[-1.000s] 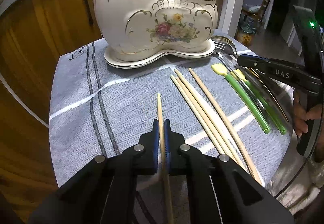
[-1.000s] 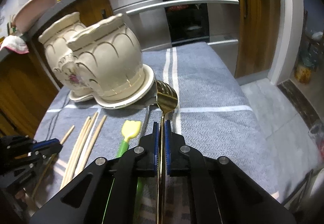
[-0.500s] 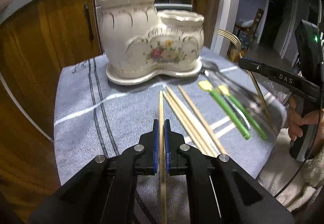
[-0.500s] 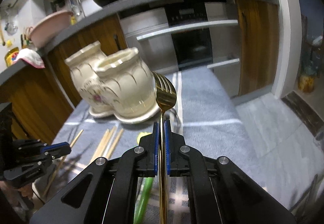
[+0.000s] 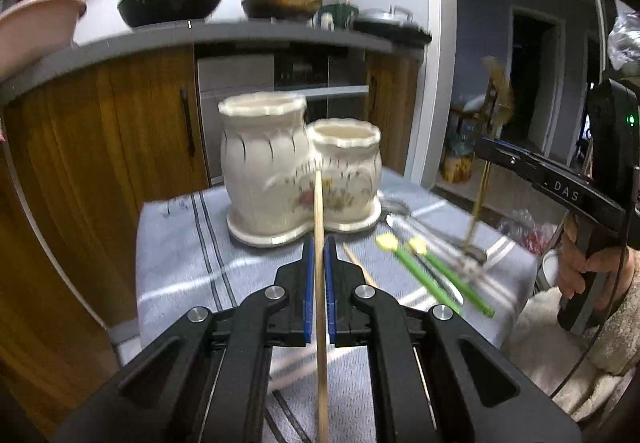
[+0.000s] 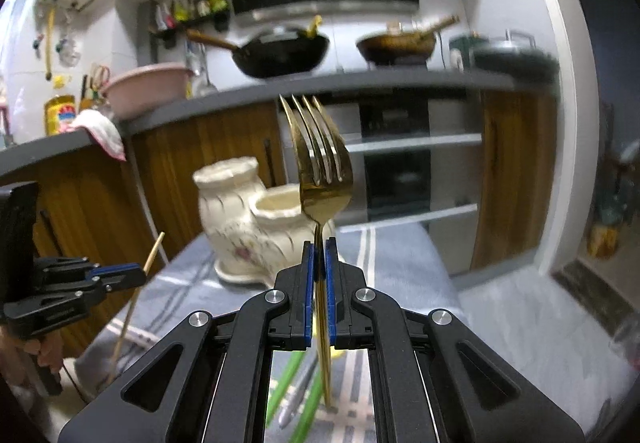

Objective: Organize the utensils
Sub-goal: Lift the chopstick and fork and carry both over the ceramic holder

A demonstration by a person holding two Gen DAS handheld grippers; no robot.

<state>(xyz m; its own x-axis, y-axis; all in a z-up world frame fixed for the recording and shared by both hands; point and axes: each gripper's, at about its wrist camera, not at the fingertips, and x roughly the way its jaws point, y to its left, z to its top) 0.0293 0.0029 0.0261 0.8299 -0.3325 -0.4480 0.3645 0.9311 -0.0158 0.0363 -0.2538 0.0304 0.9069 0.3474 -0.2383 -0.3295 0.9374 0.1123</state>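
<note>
My left gripper is shut on a wooden chopstick, lifted off the grey cloth and pointing toward the cream two-pot ceramic holder. My right gripper is shut on a gold fork, tines up, well above the table. That holder stands behind the fork on the left. In the right wrist view the left gripper carries its chopstick at the far left. The right gripper with the fork shows at the right of the left wrist view. Two green-handled utensils lie on the cloth.
One more chopstick and a silver spoon lie on the cloth near the holder. A person's hand grips the right tool. Wooden cabinets, an oven and a counter with woks stand behind the table.
Both grippers have risen and tipped up, lifting the chopstick and the fork off the cloth. The holder now sits lower and farther in both views.
</note>
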